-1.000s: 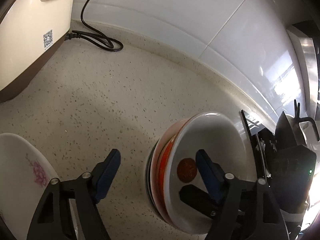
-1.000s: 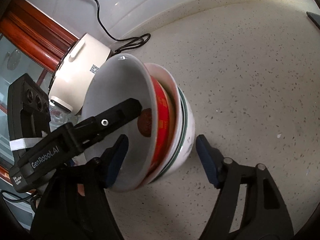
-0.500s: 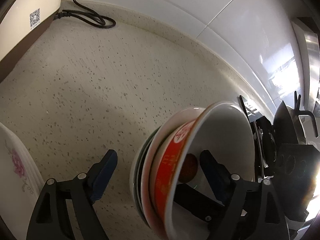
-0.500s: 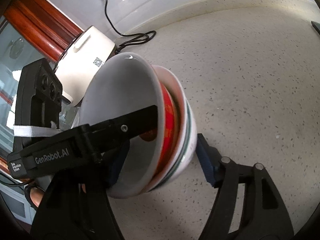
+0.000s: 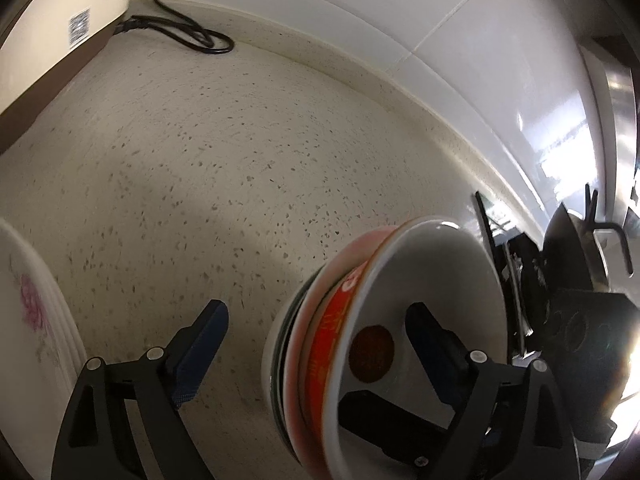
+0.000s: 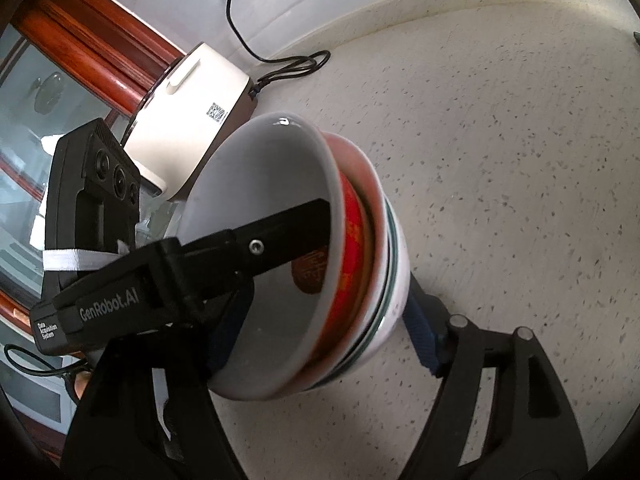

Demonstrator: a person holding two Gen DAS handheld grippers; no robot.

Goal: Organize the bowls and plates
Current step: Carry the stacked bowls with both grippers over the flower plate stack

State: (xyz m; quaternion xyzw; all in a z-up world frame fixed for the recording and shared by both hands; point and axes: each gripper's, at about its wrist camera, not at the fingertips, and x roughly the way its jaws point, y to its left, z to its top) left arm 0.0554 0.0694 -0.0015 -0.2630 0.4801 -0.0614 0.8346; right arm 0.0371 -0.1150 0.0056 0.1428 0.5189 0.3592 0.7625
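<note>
A nested stack of bowls [image 5: 352, 356] is held tilted above the speckled counter: a white inner bowl with a brown mark, a red-banded one, and a white green-rimmed one outside. My left gripper [image 5: 316, 344] is wide open; its right finger is inside the top bowl, its left finger is clear of the stack. My right gripper [image 6: 320, 320] straddles the stack [image 6: 320, 264], one finger inside the bowl and one on the outer wall, closed on it. A white plate with a pink flower [image 5: 28, 340] lies at the far left.
A cream rice cooker [image 6: 192, 104] with a black cord [image 5: 188, 36] stands at the back left by the tiled wall. A dark dish rack with a pan [image 5: 568, 264] is at the right. Bare speckled counter [image 5: 224, 160] lies ahead.
The bowl stack has been lifted and swung, with both views shifting. The left gripper's fingers stay wide apart around it.
</note>
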